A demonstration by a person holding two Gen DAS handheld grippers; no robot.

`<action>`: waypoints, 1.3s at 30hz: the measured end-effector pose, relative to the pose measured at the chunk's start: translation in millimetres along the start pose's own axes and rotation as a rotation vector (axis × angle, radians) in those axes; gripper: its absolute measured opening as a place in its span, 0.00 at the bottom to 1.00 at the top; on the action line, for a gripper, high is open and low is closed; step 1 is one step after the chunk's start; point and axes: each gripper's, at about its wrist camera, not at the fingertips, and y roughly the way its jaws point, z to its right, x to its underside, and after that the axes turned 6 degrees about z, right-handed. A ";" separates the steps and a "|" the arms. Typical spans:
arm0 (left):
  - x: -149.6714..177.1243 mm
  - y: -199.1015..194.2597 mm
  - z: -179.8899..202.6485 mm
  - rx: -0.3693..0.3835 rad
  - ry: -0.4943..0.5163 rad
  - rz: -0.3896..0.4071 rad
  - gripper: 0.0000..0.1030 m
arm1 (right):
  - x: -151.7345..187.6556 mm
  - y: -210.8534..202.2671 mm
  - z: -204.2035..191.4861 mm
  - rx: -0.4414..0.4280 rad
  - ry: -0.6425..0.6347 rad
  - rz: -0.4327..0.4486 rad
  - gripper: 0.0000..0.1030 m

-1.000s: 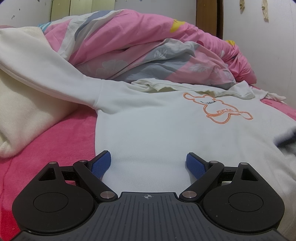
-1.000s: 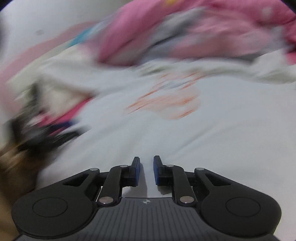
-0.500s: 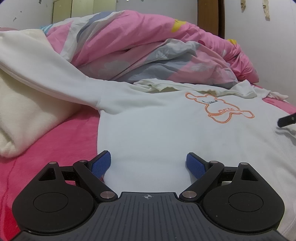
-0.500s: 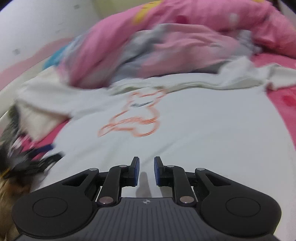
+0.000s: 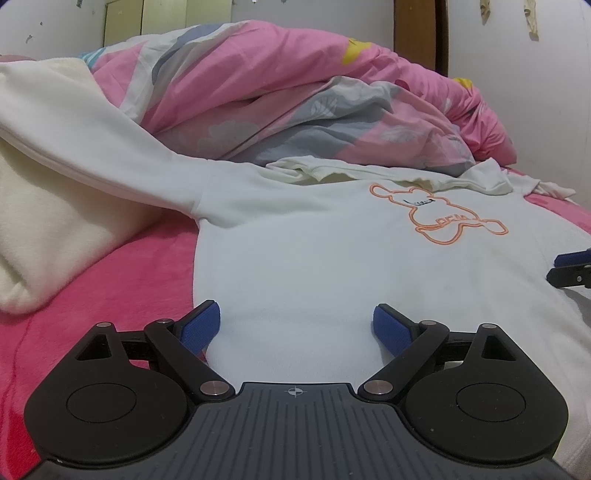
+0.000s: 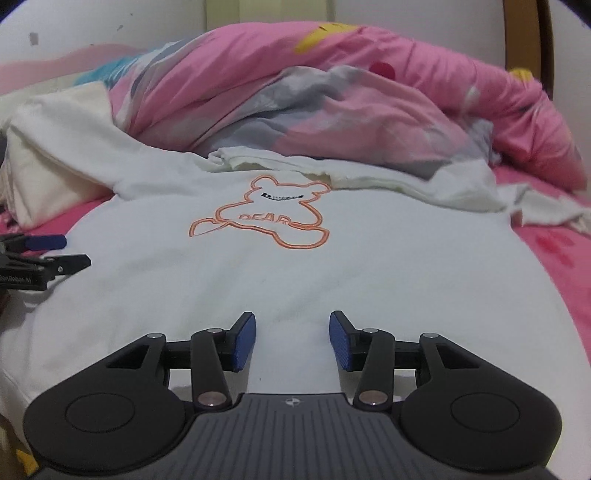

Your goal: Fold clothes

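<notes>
A white sweatshirt [image 5: 332,266] with an orange bear outline [image 6: 258,218] lies flat, front up, on the bed. Its left sleeve [image 5: 92,147] runs up and away over a cream blanket. My left gripper [image 5: 295,325] hovers low at the hem near the shirt's left side, jaws wide open with only flat fabric beneath. My right gripper [image 6: 292,336] sits over the lower middle of the shirt; its jaws are opening and the pads press on nothing. Each gripper shows at the edge of the other's view: the right gripper [image 5: 554,267] and the left gripper [image 6: 75,253].
A crumpled pink and grey quilt [image 5: 295,103] is heaped behind the shirt's collar. The cream folded blanket [image 5: 44,229] lies at the left on the pink bedsheet [image 5: 110,288]. A white wall [image 5: 535,110] and a wooden post [image 5: 417,33] close off the back right.
The right gripper has swung round to face the bear print squarely and its jaws have spread apart. Its fingertips have come into the left wrist view. The left gripper has stayed put.
</notes>
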 end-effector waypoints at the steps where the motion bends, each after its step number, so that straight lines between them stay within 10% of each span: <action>1: 0.0 0.0 0.0 0.000 0.000 0.000 0.89 | 0.2 0.5 0.0 -0.002 0.001 0.003 0.41; 26: -0.2 1.2 -0.7 0.002 -0.003 -0.004 0.89 | 3.3 1.3 9.7 -0.038 0.048 0.028 0.05; 39: -0.3 1.3 -0.8 0.001 -0.004 -0.005 0.89 | 19.2 5.8 81.9 -0.224 0.618 0.043 0.00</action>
